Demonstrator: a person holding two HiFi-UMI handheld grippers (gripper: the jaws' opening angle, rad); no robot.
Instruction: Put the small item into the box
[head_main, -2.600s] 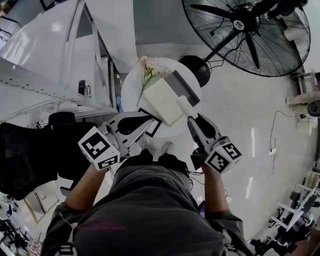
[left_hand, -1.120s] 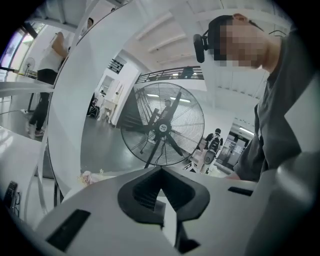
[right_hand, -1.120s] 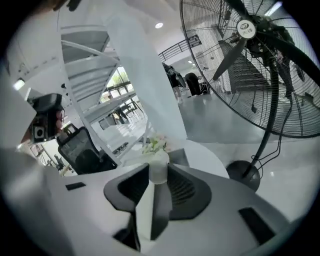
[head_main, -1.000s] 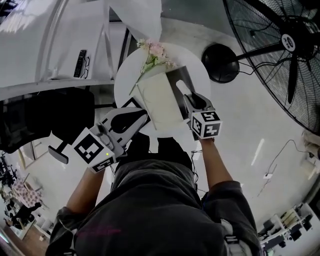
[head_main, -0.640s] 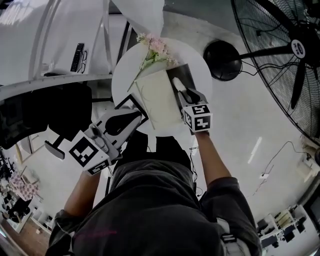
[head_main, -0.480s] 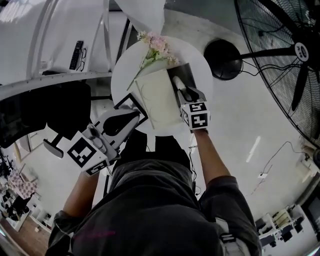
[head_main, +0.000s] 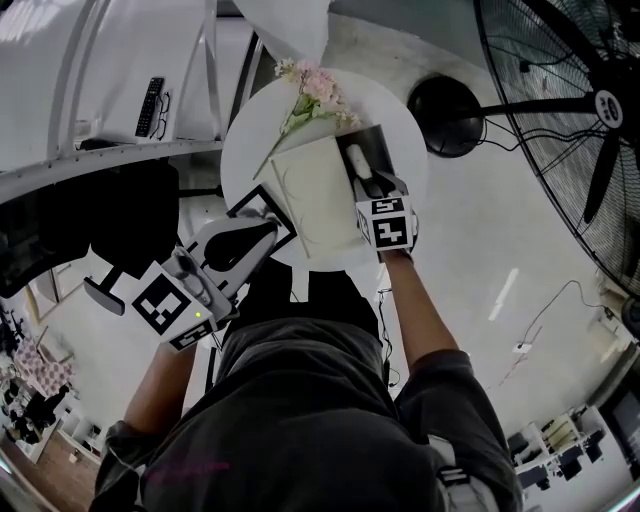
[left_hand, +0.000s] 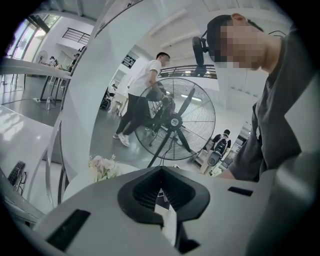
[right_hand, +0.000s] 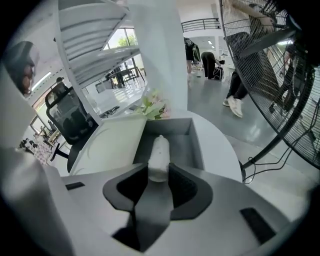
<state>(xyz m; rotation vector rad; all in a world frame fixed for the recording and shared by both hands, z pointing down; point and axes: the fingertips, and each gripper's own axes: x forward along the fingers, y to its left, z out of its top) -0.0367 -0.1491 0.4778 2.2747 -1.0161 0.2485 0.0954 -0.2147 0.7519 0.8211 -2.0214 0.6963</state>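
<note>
The grey box (right_hand: 195, 143) lies open on the round white table (right_hand: 222, 150), straight ahead of the right claw (right_hand: 159, 174) and just under its tips. Inside the box's walls shows the forward end of the small white tube (right_hand: 159, 152). The right claw is clenched on this tube, with the dark pads pressed to its two sides, so the tube is in the claw and reaches over the box's inside. Whether its tip touches the box floor cannot be told. The tube's near end is buried between the pads, and the tube and claw cover the near strip of the floor. To the left of this claw a cream lid (right_hand: 112, 140) lies flat against the box's side; whether it is joined to the box is not clear. Beyond the box's far wall lies a spray of pale pink flowers (right_hand: 152, 107). From the head view the right claw (head_main: 358, 176) is mostly hidden under its own marker cube, and only the tube (head_main: 352, 158) pokes out over the box (head_main: 377, 143), beside the lid (head_main: 308, 195) on the table (head_main: 408, 185), with the flowers (head_main: 308, 92) beyond. The left claw (head_main: 268, 232) hangs at the table's near edge, over a black-and-white marker sheet (head_main: 257, 198). Its jaws (left_hand: 161, 172) meet at the tips with nothing gripped. A standing fan (head_main: 560, 90) is cut off at the frame's edge.
</note>
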